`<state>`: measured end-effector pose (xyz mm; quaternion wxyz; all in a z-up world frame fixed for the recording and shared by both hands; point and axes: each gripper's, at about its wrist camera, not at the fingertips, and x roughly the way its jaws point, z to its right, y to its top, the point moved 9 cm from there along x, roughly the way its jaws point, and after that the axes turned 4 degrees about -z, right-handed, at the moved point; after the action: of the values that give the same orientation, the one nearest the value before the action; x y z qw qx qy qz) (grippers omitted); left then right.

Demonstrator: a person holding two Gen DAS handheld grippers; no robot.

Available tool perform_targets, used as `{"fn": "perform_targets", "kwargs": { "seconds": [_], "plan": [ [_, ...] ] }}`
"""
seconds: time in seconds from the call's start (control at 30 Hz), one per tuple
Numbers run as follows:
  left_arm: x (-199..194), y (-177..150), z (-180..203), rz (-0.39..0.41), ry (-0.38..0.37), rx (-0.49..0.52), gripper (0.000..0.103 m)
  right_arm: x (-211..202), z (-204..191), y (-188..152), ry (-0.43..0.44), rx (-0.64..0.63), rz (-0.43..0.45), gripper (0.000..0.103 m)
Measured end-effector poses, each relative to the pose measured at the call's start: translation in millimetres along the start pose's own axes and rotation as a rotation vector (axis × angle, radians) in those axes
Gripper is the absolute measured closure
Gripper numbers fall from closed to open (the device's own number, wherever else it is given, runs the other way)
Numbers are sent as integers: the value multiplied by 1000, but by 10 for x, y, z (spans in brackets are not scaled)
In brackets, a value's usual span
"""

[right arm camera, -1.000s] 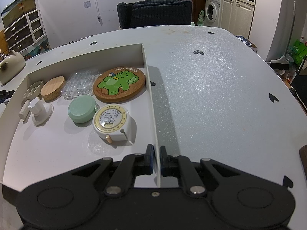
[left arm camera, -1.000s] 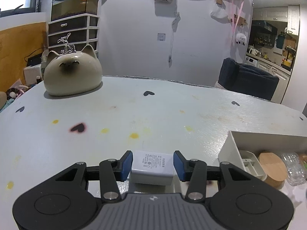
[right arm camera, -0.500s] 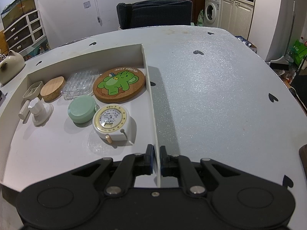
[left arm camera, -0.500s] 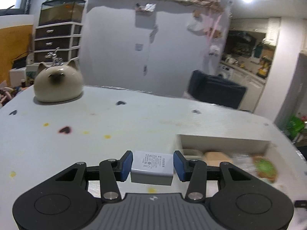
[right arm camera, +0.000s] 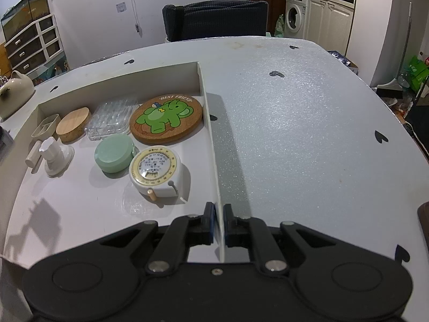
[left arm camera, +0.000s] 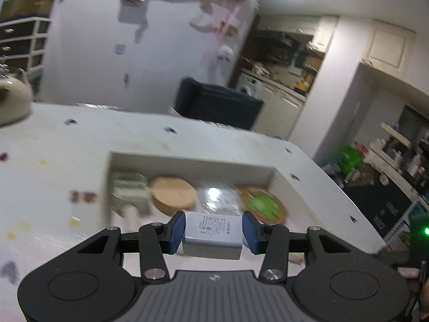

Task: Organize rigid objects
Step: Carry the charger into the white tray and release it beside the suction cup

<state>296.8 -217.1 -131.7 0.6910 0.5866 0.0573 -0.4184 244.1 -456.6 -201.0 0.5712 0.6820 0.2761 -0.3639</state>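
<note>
On white table (right arm camera: 308, 134), tray (right arm camera: 209, 139) pinched by right claw (right arm camera: 217, 214)

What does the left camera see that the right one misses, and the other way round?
Only the left wrist view shows the grey charger block, pinched in the left tongs above the near part of the tray.

Only the right wrist view shows the right tongs shut on the tray's side wall, plus the mint round case, the tape measure and the white pump cap.

Both show the white tray, the wooden lid, the elephant coaster and the cat-shaped pot.
</note>
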Motion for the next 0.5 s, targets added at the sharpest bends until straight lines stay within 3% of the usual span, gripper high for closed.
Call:
{"fn": "perform_targets", "kwargs": {
  "seconds": [0.17,0.33,0.5],
  "plan": [
    [229,-151,189,-53,-11,26,56,-2,-4,-7,-3,-1,5,94],
    [422,-207,190,-83,61,80,56,-2,-8,-3,-2,-6,3,94],
    [550,-280,184,-126,79,95,55,-2,-8,-3,-2,-6,3,94]
  ]
}}
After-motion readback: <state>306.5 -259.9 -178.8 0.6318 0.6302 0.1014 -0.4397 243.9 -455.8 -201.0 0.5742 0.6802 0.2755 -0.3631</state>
